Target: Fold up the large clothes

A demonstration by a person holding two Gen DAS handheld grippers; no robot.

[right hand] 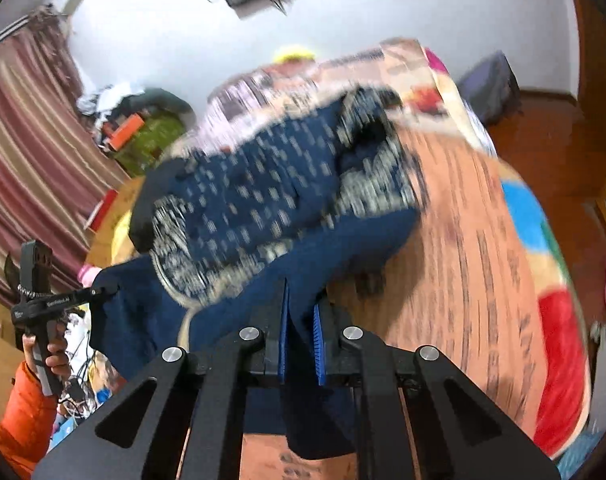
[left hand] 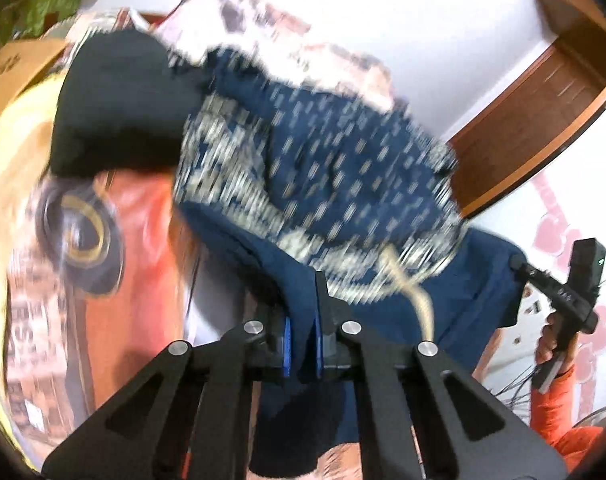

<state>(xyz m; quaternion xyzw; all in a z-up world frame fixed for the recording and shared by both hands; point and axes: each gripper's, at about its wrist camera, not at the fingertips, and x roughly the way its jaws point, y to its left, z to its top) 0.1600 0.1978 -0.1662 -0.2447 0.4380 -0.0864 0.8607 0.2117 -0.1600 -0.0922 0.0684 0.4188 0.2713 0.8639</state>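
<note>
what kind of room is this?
Likely a home bedroom: a bed under a colourful printed blanket, striped curtains on the window side, a wooden door, and cluttered household items in the corner.

Bright, even light; heavy motion blur; fisheye-bent, dark-cornered edges.

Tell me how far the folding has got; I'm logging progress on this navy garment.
Early stage. Done: both grippers have a grip, the left gripper and the right gripper each with jaws shut on the navy patterned garment's plain edge. In hand: the garment is raised over the colourful blanket, bunched. Left: no neat fold is visible yet.
</note>
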